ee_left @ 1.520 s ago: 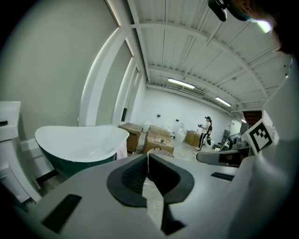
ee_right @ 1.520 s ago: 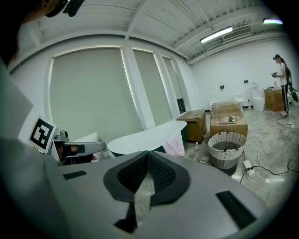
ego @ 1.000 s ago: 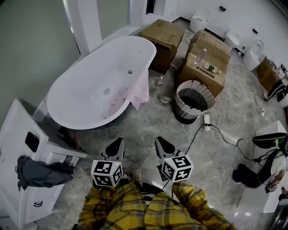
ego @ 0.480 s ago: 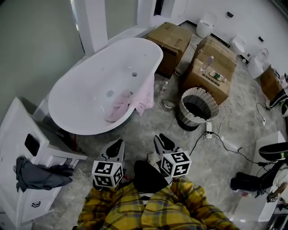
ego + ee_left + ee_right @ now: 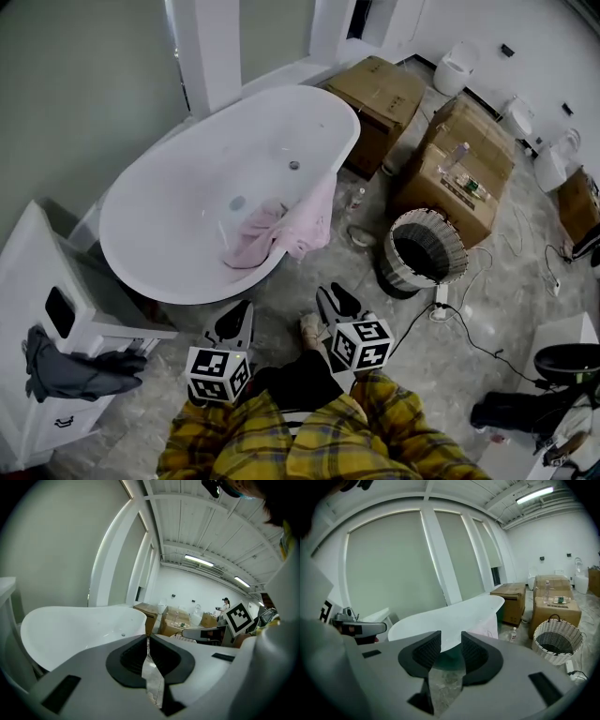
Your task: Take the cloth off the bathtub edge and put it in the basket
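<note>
Head view shows the pink cloth (image 5: 281, 234) draped over the near edge of the bathtub (image 5: 178, 187). Part of it lies inside the tub and part hangs down the outer wall, well apart from both of your tongs. The basket (image 5: 422, 217) stands on the floor to the right of the tub, with a small bottle (image 5: 357, 199) on the floor between them. Your right tongs (image 5: 330, 302) have just been opening: the jaws stand partly apart with nothing between them. Your left tongs (image 5: 240, 319) are clenched and empty. If you bite only a thin fold, the weight of the rest will likely pull it free, and the cloth could slide down into the tub. If you come in too low, the jaws may strike the hard rim instead of taking fabric. On the carry, a trailing end could knock over the bottle or catch on the basket's rim and hang outside it.
</note>
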`<state>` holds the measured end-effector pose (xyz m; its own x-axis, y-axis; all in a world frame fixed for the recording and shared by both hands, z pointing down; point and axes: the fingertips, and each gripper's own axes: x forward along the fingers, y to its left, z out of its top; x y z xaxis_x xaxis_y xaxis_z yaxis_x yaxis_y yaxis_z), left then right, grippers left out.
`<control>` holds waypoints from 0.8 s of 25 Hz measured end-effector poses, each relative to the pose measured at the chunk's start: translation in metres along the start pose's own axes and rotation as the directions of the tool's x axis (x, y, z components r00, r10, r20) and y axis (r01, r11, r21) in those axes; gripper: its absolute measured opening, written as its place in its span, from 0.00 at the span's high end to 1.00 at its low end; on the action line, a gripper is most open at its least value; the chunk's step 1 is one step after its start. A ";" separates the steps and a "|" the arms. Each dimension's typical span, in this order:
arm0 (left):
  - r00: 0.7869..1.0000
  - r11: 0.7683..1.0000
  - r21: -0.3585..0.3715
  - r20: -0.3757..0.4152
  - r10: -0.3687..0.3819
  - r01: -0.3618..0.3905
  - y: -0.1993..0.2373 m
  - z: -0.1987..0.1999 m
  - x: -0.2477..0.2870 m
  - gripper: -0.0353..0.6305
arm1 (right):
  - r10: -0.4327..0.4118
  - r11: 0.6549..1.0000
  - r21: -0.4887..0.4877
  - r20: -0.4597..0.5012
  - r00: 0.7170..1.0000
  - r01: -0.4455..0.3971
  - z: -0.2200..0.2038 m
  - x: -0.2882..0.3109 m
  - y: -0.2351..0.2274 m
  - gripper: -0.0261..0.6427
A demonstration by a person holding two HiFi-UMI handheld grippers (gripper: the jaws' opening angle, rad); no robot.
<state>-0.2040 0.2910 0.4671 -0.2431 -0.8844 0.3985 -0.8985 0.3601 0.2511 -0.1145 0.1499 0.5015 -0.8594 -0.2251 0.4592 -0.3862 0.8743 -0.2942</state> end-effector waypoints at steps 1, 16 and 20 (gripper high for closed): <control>1.000 1.000 -0.004 0.001 0.010 -0.010 0.002 0.001 0.006 0.91 | 0.005 1.000 0.002 -0.004 1.000 -0.005 0.003 0.008 -0.007 0.77; 0.979 0.979 -0.054 -0.056 0.196 -0.199 0.027 0.014 0.084 0.91 | 0.095 0.995 0.025 -0.094 0.991 -0.093 0.042 0.129 -0.111 0.73; 0.971 0.971 -0.061 -0.070 0.227 -0.231 0.035 0.014 0.103 0.91 | 0.107 0.994 0.020 -0.129 0.986 -0.105 0.040 0.168 -0.130 0.71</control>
<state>-0.2659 0.2087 0.5047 -0.4141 -0.7569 0.5056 -0.7943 0.5718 0.2053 -0.2219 -0.0190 0.5832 -0.8454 -0.0735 0.5291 -0.3008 0.8840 -0.3578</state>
